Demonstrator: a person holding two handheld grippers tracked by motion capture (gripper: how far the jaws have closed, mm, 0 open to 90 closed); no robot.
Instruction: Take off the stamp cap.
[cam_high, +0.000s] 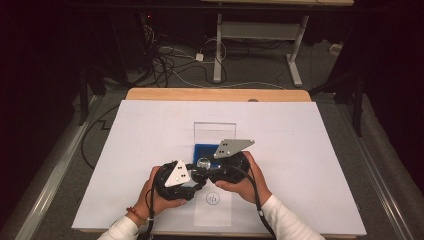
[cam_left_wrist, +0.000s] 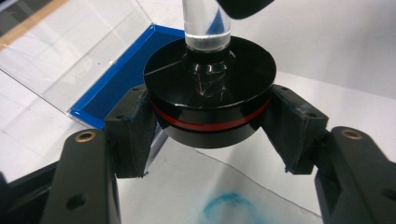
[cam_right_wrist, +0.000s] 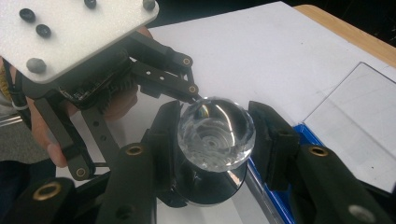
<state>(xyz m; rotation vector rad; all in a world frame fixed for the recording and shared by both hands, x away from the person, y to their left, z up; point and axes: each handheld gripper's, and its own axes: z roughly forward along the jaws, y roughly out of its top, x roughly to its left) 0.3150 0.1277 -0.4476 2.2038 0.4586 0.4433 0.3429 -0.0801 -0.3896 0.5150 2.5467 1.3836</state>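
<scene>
Stamp with a clear faceted knob (cam_right_wrist: 215, 134) and a black round base (cam_left_wrist: 209, 100) ringed in red, held above the bench (cam_high: 300, 150) just at 6 o'clock of the blue ink pad (cam_high: 202, 150). Left hand-held gripper (cam_left_wrist: 209, 135) pinches the base from both sides, pads tight on the rim. Right hand-held gripper (cam_right_wrist: 214, 140) pinches the clear knob. Clear lid (cam_high: 215, 131) stands open at the pad's 12 o'clock edge. A blue stamped mark (cam_left_wrist: 229, 207) lies on the paper beneath.
</scene>
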